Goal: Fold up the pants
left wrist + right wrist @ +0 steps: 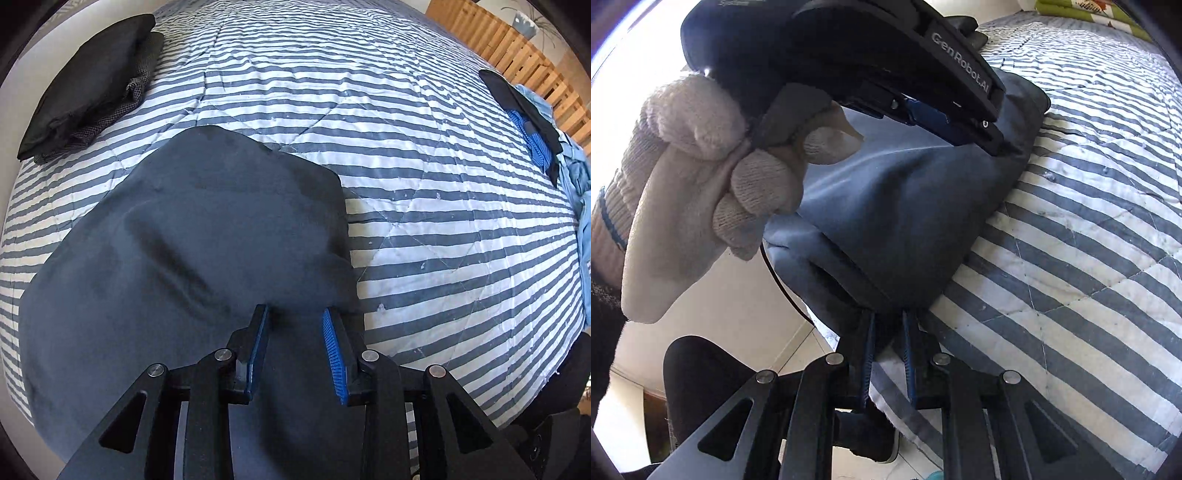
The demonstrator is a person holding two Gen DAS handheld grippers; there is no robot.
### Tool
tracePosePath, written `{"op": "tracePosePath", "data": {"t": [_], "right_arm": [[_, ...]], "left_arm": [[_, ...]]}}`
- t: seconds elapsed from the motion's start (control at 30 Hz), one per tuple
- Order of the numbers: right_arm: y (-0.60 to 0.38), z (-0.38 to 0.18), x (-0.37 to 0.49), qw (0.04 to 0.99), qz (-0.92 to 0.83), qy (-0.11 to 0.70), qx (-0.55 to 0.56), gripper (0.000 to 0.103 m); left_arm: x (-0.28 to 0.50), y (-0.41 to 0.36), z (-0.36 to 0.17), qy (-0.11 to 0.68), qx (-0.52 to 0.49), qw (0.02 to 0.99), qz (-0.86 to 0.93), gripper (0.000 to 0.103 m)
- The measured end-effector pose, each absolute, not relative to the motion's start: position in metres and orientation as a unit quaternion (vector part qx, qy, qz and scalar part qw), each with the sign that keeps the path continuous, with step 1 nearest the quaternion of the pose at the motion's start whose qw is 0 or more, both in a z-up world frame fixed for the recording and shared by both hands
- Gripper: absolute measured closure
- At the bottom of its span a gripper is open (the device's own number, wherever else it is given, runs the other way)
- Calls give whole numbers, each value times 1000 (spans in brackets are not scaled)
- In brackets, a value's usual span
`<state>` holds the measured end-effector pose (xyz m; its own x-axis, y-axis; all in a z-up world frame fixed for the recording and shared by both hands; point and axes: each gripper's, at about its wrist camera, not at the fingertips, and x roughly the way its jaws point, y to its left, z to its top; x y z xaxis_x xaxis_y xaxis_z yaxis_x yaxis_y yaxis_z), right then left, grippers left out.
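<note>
Dark blue pants [207, 236] lie folded near the edge of the striped bedspread [424, 206]. Right gripper [888, 314] is clenched on the pants' near edge. Left gripper [295, 314] stands over the cloth, jaws parted, gripping nothing. Gloved hand [701, 177] holds it. Folded black clothes [88, 85] lie well apart

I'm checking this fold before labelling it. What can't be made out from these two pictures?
- Left wrist view: the near part of the pants is covered by the left gripper.
- Right wrist view: how much cloth the right gripper pinches is hidden by bunched fabric.
- Right wrist view: the gloved hand blocks the left side.
</note>
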<state>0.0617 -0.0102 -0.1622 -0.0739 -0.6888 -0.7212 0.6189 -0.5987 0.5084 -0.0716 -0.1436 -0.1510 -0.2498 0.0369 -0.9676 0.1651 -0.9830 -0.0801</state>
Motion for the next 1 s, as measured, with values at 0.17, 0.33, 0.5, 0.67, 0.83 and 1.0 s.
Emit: {"op": "tracePosePath", "data": {"t": [0.17, 0.33, 0.5, 0.67, 0.83, 1.0], "right_arm": [[-2, -155, 70, 452, -742, -30, 495, 101], [12, -152, 83, 461, -736, -17, 497, 103], [14, -148, 108, 481, -731, 17, 484, 103], [23, -148, 80, 440, -749, -16, 495, 87], [5, -154, 65, 442, -745, -20, 499, 82], [-7, -163, 56, 444, -741, -30, 503, 95]], "left_arm": [[-73, -149, -154, 85, 614, 40, -784, 71], [-72, -155, -157, 96, 612, 36, -784, 71], [-67, -160, -148, 103, 604, 34, -789, 71], [-61, -161, -126, 111, 594, 24, -796, 70], [-73, -152, -110, 107, 589, 18, -801, 61], [-110, -125, -124, 44, 604, 36, -795, 41]]}}
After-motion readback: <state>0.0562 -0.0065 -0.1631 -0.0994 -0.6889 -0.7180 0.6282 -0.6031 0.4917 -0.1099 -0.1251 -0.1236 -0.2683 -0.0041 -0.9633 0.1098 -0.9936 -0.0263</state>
